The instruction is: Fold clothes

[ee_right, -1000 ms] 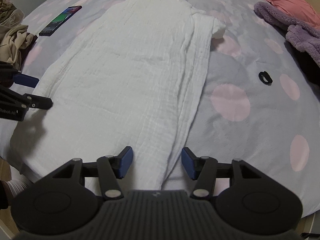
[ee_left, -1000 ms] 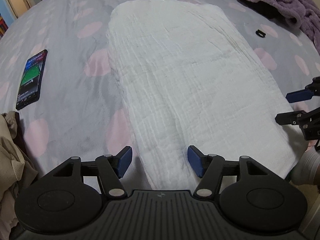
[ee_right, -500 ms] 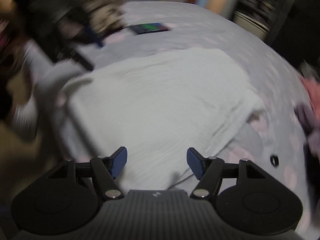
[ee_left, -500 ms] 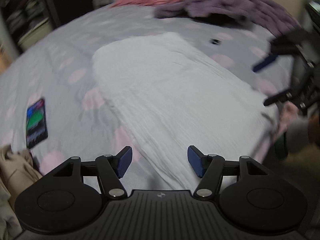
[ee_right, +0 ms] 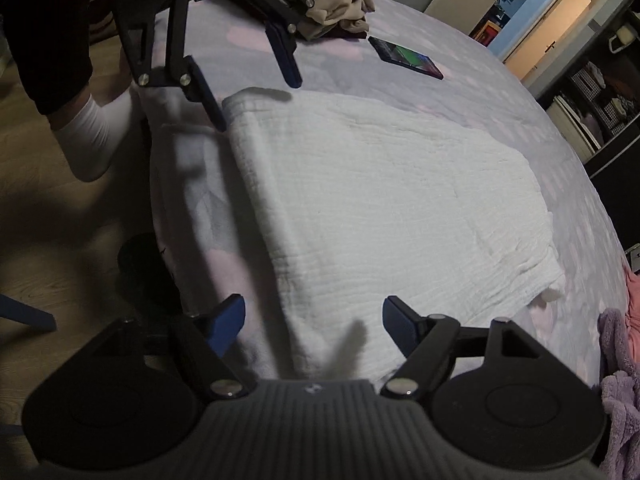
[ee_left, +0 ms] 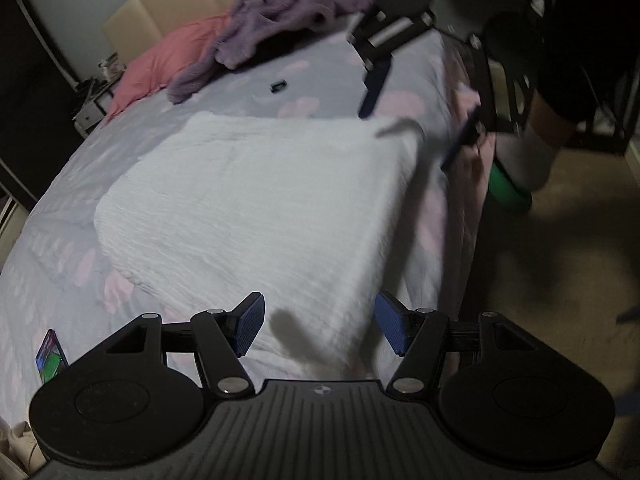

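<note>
A white crinkled cloth [ee_left: 272, 208] lies folded into a long strip on the grey bed sheet with pink dots [ee_left: 80, 184], one end at the bed's edge. My left gripper [ee_left: 320, 326] is open and hovers over one corner of that end, touching nothing. My right gripper [ee_right: 314, 324] hovers over the opposite corner of the cloth [ee_right: 380, 200]; its jaws are opening and the pads press on nothing. Each gripper shows in the other's view, the right gripper [ee_left: 416, 120] and the left gripper [ee_right: 252, 88], both just above the cloth's edge.
A phone [ee_right: 406, 58] with a lit screen lies on the sheet beyond the cloth, next to a beige clothes pile [ee_right: 340, 4]. A purple blanket [ee_left: 280, 12], pink pillow [ee_left: 160, 68] and small black object [ee_left: 279, 86] sit farther off. A person's leg in a white sock [ee_right: 92, 136] stands on the floor.
Both grippers have rolled and swung from looking along the cloth's length to facing each other across its end at the bed edge. The right jaws have widened.
</note>
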### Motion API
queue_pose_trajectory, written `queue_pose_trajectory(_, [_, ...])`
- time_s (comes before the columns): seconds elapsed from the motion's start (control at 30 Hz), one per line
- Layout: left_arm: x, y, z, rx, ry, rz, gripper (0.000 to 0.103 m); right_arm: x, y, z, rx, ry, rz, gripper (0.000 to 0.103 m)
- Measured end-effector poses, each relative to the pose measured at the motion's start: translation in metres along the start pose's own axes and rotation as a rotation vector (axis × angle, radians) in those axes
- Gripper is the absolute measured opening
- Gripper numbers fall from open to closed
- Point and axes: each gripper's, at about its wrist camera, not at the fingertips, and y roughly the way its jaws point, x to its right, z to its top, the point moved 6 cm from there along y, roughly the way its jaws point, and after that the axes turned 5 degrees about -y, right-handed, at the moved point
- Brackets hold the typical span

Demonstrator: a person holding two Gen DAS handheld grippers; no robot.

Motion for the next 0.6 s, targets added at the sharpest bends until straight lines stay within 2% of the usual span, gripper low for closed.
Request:
queue_pose_trajectory(0.17, [0.012, 0.017, -0.016, -0.064, 0.187, 0.064, 0.06, -0.002, 0.006, 0.0, -0.008, 0.013, 0.018, 0.078])
queue_pose_trajectory(0.37, [0.03, 0.032, -0.024, -0.038, 0.439, 0.173, 0.06, -0.011, 0.013, -0.003, -0.021, 0.001, 0.017, 0.078])
queue_pose_trajectory(0.47, [0.03, 0.036, -0.022, -0.029, 0.479, 0.202, 0.061, -0.01, 0.016, -0.004, -0.023, -0.004, -0.015, 0.077])
queue_pose_trajectory(0.6, [0.026, 0.041, -0.022, -0.035, 0.485, 0.196, 0.062, -0.005, 0.022, -0.006, -0.031, -0.042, -0.091, 0.076])
